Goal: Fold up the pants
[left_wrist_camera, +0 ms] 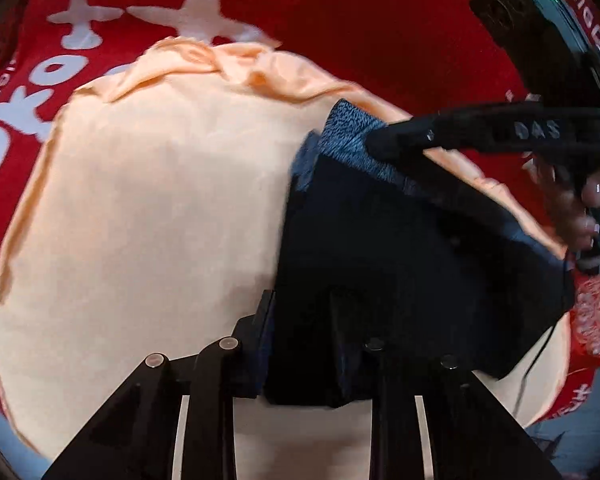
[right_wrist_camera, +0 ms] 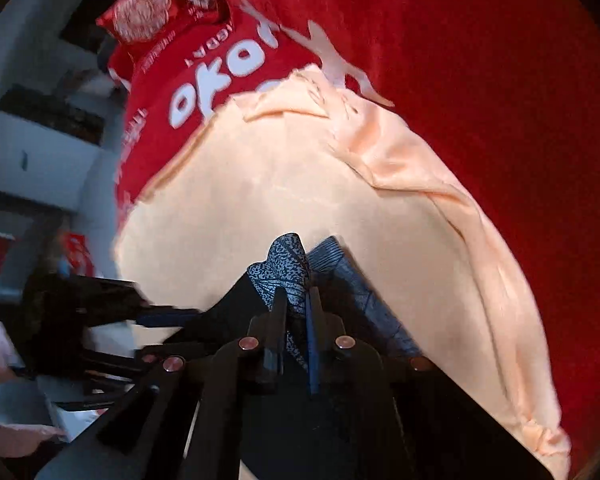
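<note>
The pants (left_wrist_camera: 400, 272) are dark navy with a blue speckled waistband (left_wrist_camera: 352, 140). They hang lifted over a peach cloth (left_wrist_camera: 148, 220). My left gripper (left_wrist_camera: 304, 308) is shut on the pants' dark edge at the bottom of the left wrist view. My right gripper (right_wrist_camera: 296, 304) is shut on the speckled waistband (right_wrist_camera: 284, 268). It also shows in the left wrist view (left_wrist_camera: 384, 140), coming in from the right and pinching the waistband. In the right wrist view the left gripper (right_wrist_camera: 160, 316) sits blurred at the left, holding the dark fabric.
The peach cloth (right_wrist_camera: 300, 184) lies on a red printed cover (left_wrist_camera: 340, 20) with white letters and cross shapes. Its far edge is bunched in wrinkles (left_wrist_camera: 228, 64). Grey shelving (right_wrist_camera: 40, 128) stands beyond the surface's left edge in the right wrist view.
</note>
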`<state>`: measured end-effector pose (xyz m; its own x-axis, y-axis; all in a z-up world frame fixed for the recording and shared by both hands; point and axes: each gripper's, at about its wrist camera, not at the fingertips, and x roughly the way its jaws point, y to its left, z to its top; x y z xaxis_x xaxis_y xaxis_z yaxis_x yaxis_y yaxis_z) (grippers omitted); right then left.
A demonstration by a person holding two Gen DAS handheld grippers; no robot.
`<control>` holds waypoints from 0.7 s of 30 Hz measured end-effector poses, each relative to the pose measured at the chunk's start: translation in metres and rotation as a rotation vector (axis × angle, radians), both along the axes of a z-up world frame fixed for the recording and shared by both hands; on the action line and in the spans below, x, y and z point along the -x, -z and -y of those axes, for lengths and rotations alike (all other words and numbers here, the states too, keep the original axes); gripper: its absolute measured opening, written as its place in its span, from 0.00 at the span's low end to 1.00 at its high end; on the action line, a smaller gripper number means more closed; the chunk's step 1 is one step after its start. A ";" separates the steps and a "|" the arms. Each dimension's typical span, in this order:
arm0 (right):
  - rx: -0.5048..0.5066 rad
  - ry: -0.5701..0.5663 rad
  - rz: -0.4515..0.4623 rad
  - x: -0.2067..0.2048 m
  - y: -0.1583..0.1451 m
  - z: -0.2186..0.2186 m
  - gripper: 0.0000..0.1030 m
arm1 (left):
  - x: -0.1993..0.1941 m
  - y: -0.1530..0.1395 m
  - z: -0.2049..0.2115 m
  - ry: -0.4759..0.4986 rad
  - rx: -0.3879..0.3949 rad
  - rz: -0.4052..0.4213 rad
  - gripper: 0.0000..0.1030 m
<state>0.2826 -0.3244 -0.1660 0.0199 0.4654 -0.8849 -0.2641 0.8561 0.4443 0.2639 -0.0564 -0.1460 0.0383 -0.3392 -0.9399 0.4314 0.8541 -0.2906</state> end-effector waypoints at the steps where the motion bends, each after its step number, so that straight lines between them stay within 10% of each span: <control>1: 0.014 0.010 -0.010 -0.002 0.010 -0.003 0.08 | 0.001 0.005 -0.002 -0.007 -0.018 -0.002 0.27; 8: 0.070 0.135 0.047 0.001 0.016 -0.005 0.15 | 0.008 0.008 -0.002 -0.085 -0.075 0.040 0.29; 10: 0.082 0.199 0.058 0.006 0.002 0.003 0.29 | 0.011 -0.001 0.000 -0.081 -0.086 0.053 0.60; 15: 0.052 0.428 0.099 0.060 -0.045 0.060 0.35 | 0.019 -0.034 0.028 -0.010 -0.052 0.101 0.60; 21: 0.172 0.677 -0.015 0.166 -0.031 0.158 0.35 | 0.024 -0.033 0.121 0.147 -0.008 0.137 0.60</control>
